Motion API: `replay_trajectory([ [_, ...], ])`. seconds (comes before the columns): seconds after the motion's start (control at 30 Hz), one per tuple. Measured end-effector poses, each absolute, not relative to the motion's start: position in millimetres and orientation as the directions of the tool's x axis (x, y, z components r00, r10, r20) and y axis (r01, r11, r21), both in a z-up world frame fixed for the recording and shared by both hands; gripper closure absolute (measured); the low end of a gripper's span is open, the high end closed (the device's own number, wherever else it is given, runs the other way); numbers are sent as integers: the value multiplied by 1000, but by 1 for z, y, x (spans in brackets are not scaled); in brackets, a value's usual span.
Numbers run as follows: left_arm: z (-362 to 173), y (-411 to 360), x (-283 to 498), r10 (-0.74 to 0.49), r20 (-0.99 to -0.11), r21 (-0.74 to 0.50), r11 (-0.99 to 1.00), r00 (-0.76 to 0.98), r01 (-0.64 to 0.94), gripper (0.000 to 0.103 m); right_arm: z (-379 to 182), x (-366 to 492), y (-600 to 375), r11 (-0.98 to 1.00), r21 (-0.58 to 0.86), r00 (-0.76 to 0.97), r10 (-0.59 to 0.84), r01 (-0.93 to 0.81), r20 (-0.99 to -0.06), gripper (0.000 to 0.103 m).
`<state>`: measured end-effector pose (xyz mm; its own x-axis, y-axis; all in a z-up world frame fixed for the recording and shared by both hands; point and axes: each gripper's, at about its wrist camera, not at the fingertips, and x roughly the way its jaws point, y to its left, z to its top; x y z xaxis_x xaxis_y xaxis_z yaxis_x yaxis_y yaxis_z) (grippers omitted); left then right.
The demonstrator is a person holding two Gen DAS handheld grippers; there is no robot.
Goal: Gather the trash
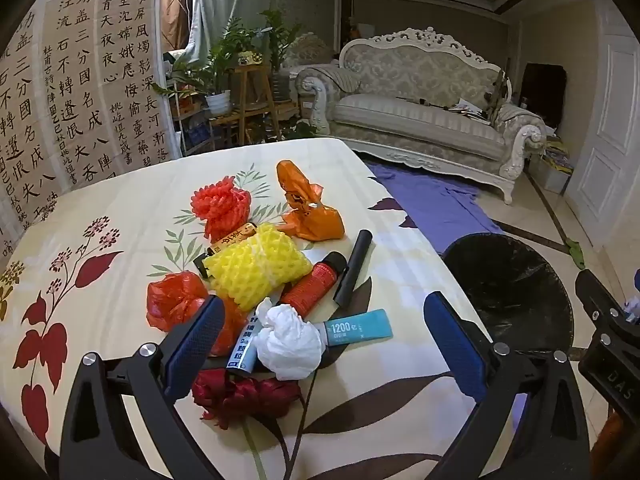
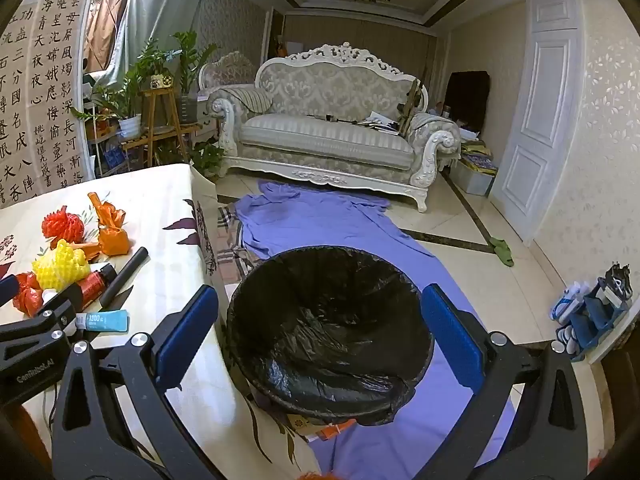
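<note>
A heap of trash lies on the floral table (image 1: 120, 200): a yellow foam net (image 1: 256, 268), a red foam net (image 1: 220, 204), an orange bag (image 1: 312, 208), a red bag (image 1: 172, 300), a white crumpled tissue (image 1: 288, 340), a teal tube (image 1: 360, 326), a red tube (image 1: 316, 284), a black stick (image 1: 354, 268) and a dark red scrap (image 1: 244, 396). My left gripper (image 1: 324, 340) hangs open over the near side of the heap, the tissue between its fingers, untouched. My right gripper (image 2: 320, 328) is open above the black-lined bin (image 2: 328, 332), holding nothing.
The bin (image 1: 508, 292) stands on the floor off the table's right edge, on a purple cloth (image 2: 320, 220). An ornate sofa (image 2: 332, 128) fills the back of the room. Plant stands (image 2: 160, 120) are at the left, and a white door (image 2: 540, 120) at the right.
</note>
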<state>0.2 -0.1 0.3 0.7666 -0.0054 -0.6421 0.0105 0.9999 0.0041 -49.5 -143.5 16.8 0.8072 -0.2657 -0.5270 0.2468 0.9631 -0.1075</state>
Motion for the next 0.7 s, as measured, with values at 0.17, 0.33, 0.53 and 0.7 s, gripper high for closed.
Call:
replay_trajectory([
  [0.17, 4, 4, -1, -11, -646, -7, 1000, 763, 8, 6, 17, -49, -144, 963, -107, 807, -267, 248, -527, 4],
  [0.33, 6, 9, -1, -7, -644, -7, 1000, 765, 3, 6, 16, -49, -143, 963, -108, 806, -266, 247, -529, 4],
  [0.53, 3, 10, -1, 1, -641, -8, 1000, 767, -8, 6, 13, -48, -147, 963, -106, 804, -266, 249, -531, 4],
  [0.7, 3, 11, -1, 3, -640, -8, 1000, 768, -11, 6, 14, -47, -147, 963, -104, 805, -264, 247, -531, 4],
])
